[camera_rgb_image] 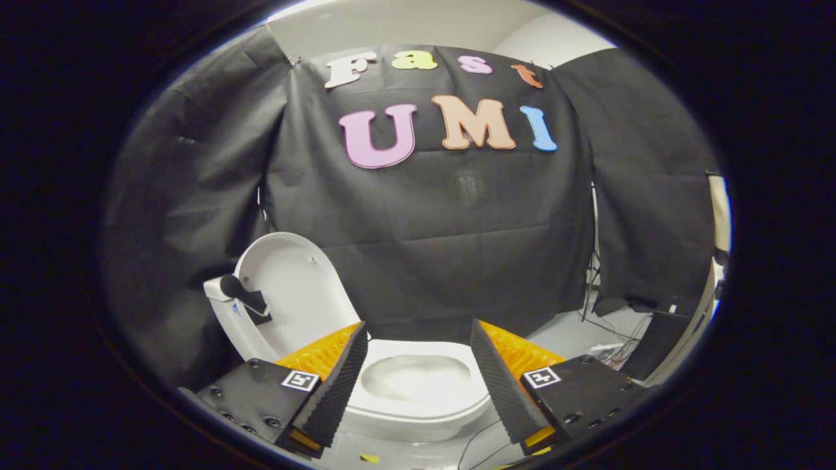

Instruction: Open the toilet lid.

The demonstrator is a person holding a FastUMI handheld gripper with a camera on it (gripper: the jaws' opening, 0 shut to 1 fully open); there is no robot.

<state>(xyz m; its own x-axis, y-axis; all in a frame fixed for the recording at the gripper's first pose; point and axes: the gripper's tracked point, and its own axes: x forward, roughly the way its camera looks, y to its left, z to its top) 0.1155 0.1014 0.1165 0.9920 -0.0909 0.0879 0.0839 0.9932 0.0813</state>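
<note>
White plastic toilet lid [297, 287] stands raised against the tank, up and to the left beyond the tool [415, 372], its long axis near upright; the task looks done. The seat [418, 408] and bowl lie just ahead, framed between wide-spread fingers [336, 385] that hold and touch nothing.

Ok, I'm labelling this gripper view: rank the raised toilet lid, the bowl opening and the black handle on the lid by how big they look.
1. Toilet lid, raised.
2. Bowl opening, seen between the open tongs; they hide its sides, so the ranking against the lid is unsure.
3. Black handle, clearly smallest.
</note>
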